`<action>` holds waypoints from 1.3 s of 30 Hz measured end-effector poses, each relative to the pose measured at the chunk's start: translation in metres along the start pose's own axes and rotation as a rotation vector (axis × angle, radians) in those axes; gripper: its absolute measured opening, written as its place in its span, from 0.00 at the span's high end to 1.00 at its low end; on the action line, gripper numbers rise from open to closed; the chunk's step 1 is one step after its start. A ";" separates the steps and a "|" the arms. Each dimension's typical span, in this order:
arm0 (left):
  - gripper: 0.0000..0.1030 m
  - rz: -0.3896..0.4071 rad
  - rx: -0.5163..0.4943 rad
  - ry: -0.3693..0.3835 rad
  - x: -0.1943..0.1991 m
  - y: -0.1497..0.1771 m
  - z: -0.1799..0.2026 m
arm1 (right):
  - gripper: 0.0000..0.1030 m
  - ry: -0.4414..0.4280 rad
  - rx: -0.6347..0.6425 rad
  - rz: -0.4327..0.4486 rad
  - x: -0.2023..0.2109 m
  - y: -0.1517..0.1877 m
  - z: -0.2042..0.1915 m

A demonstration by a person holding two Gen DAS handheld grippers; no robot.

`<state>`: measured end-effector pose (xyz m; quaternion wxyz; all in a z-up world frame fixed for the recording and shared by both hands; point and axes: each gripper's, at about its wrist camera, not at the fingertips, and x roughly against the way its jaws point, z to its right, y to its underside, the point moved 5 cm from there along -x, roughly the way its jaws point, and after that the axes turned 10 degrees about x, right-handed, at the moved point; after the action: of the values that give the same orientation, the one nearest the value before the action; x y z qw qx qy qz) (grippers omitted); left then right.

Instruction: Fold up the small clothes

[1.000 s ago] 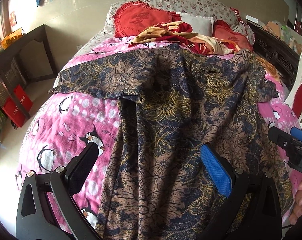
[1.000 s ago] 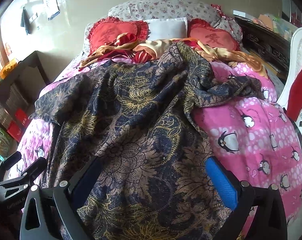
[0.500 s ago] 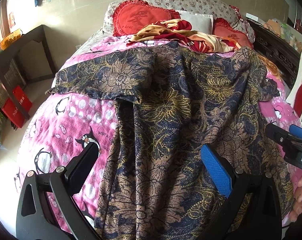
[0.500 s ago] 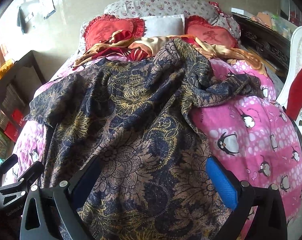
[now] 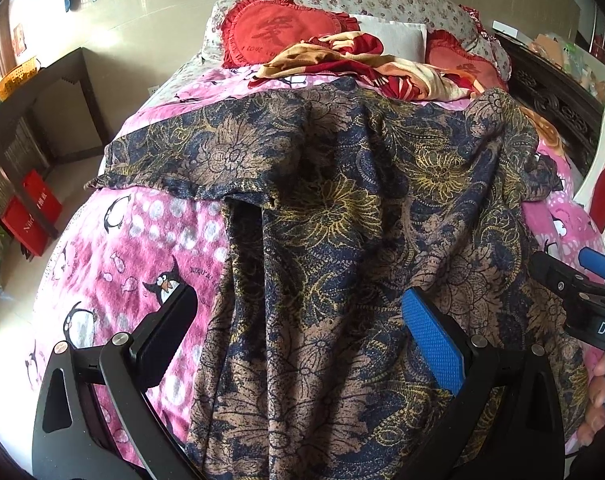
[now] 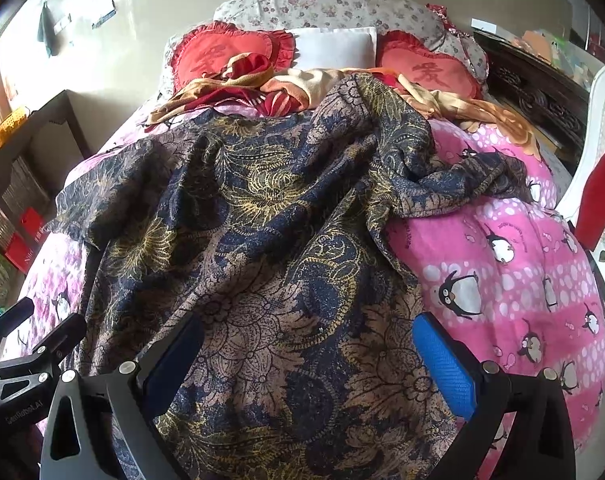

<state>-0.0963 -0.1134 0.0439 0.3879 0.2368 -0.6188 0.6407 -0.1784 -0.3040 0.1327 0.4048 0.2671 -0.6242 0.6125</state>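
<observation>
Left wrist view: the left hand-held gripper [image 5: 298, 326] is spread wide and grasping nothing, poised over the near hem of the navy-and-tan floral-print garment [image 5: 342, 216], which lies spread on the pink penguin-print blanket [image 5: 134, 240] of the bed. Its left pad sits above blanket, so closing here risks pinching blanket with cloth. Right wrist view: the right hand-held gripper [image 6: 308, 350] is likewise released and empty above the garment's lower part. The far right sleeve [image 6: 462, 184] is bunched; folding before flattening it would likely trap creases, and uneven pulls could skew the fold.
</observation>
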 end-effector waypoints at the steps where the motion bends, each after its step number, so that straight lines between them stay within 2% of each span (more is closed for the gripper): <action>1: 0.00 0.001 0.001 0.001 0.000 0.000 0.000 | 0.00 0.001 0.002 0.000 -0.001 0.000 0.000; 21: 0.00 -0.015 0.021 0.005 -0.012 -0.020 0.001 | 0.00 -0.013 0.026 -0.014 -0.018 -0.010 -0.010; 39: 0.00 -0.047 0.040 0.001 -0.027 -0.019 0.001 | 0.00 -0.022 0.009 -0.051 -0.035 -0.008 -0.004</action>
<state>-0.0656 -0.1206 0.0346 0.3984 0.2586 -0.6000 0.6437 -0.1521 -0.3062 0.1077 0.4121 0.2913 -0.6188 0.6020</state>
